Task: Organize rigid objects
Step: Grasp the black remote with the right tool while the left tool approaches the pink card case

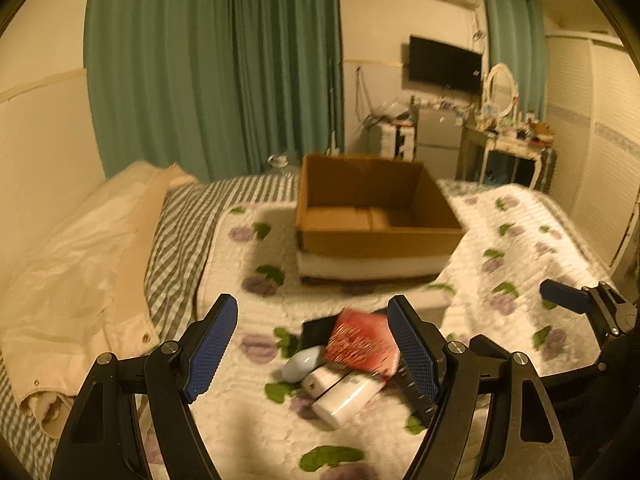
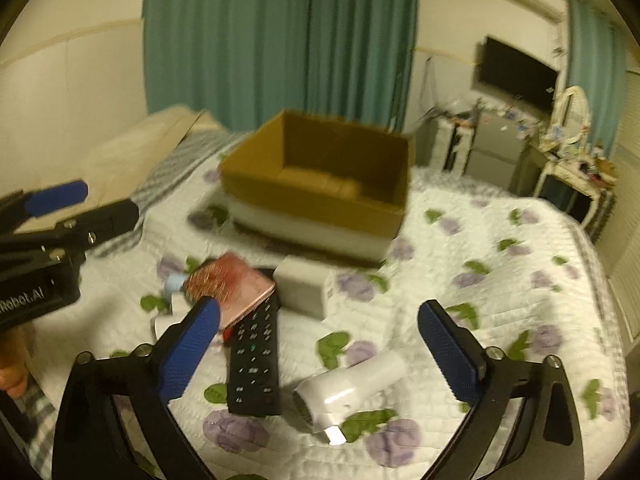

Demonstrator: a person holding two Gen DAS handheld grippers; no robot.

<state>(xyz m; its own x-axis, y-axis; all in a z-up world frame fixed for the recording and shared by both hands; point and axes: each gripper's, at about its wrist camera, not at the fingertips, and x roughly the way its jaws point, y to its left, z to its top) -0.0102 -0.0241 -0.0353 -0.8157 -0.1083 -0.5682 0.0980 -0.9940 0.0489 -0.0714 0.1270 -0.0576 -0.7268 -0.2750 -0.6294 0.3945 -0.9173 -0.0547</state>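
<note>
Firstly, the left wrist view showed the left tongs (image 1: 312,342) spread, nothing pinched, above a red brush (image 1: 362,346) and white bottles (image 1: 344,394) on the bed (image 1: 520,240), the cardboard box (image 1: 376,236) beyond. Next, the right wrist view showed the right tongs (image 2: 320,336) spread wide over a black remote (image 2: 254,364) beside a white trimmer (image 2: 348,390).

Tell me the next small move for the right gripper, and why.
Probably lower the right gripper a little onto the black remote and close. Its jaws stand wide open with nothing held, the remote lies flat on the quilt just below them, and the cardboard box behind looks empty, with every item outside it.
</note>
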